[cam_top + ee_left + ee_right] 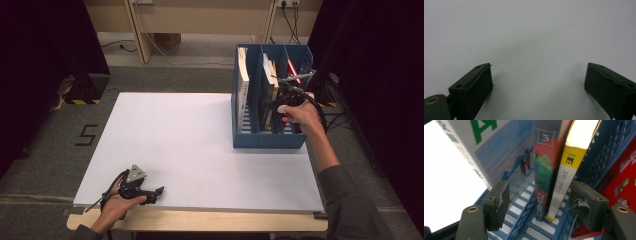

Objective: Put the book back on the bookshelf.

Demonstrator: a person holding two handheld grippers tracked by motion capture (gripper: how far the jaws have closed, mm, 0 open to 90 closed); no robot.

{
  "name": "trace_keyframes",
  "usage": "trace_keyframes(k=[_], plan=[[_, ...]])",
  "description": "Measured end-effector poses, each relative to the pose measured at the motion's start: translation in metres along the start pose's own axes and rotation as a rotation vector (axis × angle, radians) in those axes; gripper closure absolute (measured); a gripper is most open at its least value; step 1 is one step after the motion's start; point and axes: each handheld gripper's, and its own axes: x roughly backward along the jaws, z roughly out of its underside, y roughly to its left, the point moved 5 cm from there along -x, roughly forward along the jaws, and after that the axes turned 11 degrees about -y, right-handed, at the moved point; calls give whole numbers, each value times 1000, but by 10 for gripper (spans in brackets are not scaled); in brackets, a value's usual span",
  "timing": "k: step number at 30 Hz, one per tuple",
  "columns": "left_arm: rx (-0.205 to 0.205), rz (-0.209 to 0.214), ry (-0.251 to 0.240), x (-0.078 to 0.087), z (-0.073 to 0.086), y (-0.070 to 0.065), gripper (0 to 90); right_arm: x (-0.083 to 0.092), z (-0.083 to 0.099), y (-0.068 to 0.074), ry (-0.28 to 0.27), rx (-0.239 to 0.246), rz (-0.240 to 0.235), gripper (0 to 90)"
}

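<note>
The yellow-spined book (564, 176) stands upright in the middle compartment of the blue file rack (270, 137), its foot on the slotted floor and its spine facing the right tongs (540, 205). It is pressed against a darker book with a red and green spine (544, 175) in the same compartment. In the neighbouring compartment a larger white book with green lettering (474, 147) leans behind the perforated divider, and a red book (624, 177) shows in the compartment on the other side.

In the right gripper view the right tongs are spread wide, with both middle books in the gap between them; neither pad touches a cover, so nothing is gripped. In the high view the right hand (300, 114) holds these tongs at the rack's near right part, over the far right of the white tabletop (190, 150).

The left tongs (537, 85) lie on the near left of the tabletop, held by the left hand (116, 206). They are parted too, with bare white surface between them.
</note>
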Motion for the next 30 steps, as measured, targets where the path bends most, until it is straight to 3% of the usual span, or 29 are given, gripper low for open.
trace_keyframes(k=[10, 12, 16, 20, 23, 30], plan=[[14, -4, -13, 1, -1, 2, 97, 21, 3, 2, -6, 14, 4, 330], [2, -23, -18, 1, -2, 6, 155, 26, 5, 3, -14, 19, 3, 328], [-5, -60, -13, -1, -4, 17, 142, 35, 12, 11, -21, 23, -10, 324], [-14, -103, -19, -2, -6, 31, 141, 41, 26, 21, -22, 25, -18, 314], [38, -79, -16, -6, -5, 41, 94, 44, 41, 30, -22, 50, -29, 303], [27, -70, -15, -5, -5, 42, 107, 44, 76, 52, -15, 77, -50, 277]])
